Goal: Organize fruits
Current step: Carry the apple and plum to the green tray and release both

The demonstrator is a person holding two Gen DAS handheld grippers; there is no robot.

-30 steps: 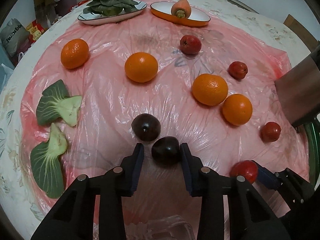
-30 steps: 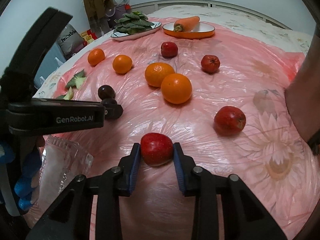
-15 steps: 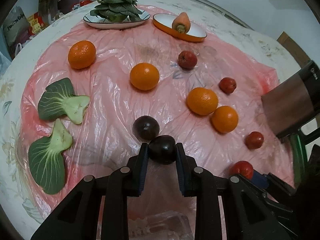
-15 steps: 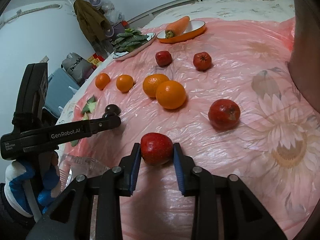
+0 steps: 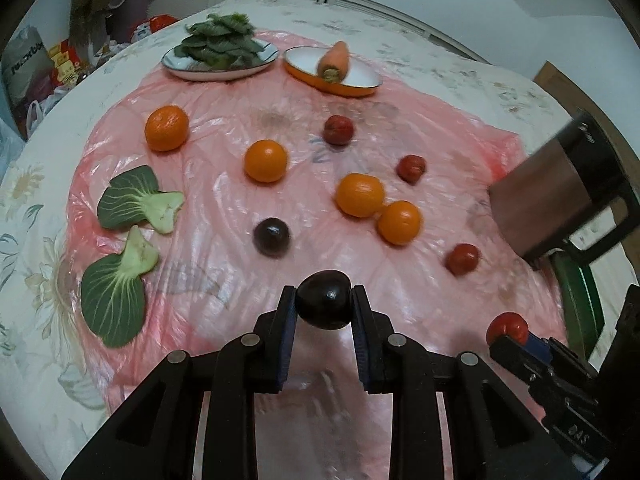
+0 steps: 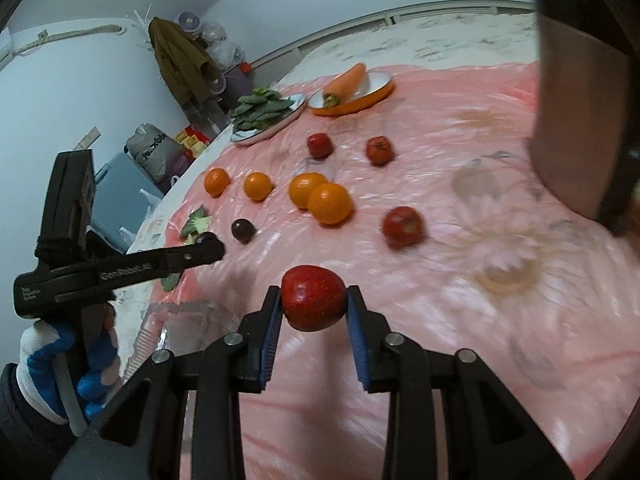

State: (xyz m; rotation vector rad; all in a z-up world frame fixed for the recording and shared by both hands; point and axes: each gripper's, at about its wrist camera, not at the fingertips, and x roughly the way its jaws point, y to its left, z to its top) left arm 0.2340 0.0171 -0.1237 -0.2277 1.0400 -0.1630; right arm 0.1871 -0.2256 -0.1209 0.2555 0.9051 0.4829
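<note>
Pink plastic sheet (image 5: pixel 224 184): covers the table; all loose fruit sits on it.
Left gripper (image 5: pixel 323 307): clamped on a dark plum (image 5: pixel 323 305), pads on both flanks, fruit looks clear of the sheet.
Right gripper (image 6: pixel 313 305): clamped on a red apple (image 6: pixel 313 297), squeezed at its widest part, also off the surface.
Loose fruit: second plum (image 5: pixel 272 237) beside the leaves; four oranges, two touching (image 5: pixel 360 194); small red apples spread toward the right side (image 5: pixel 462 258).
Non-fruit: leaf plate (image 5: pixel 219 65) and carrot dish (image 5: pixel 332 74) at the far edge, two leaf pieces (image 5: pixel 136 202) on the left. Leave them.
Drop-off: likely the clear plastic tray (image 6: pixel 180 324) at the near edge under the left gripper; only a corner shows, compartments not readable.
Step in hand: carry both fruits to the tray, my read.
How to do it well: hold the squeeze steady, round skins slip. Lower until the fruit rests before letting go. Stagger the hands; the grippers are near each other. Group like with like.
</note>
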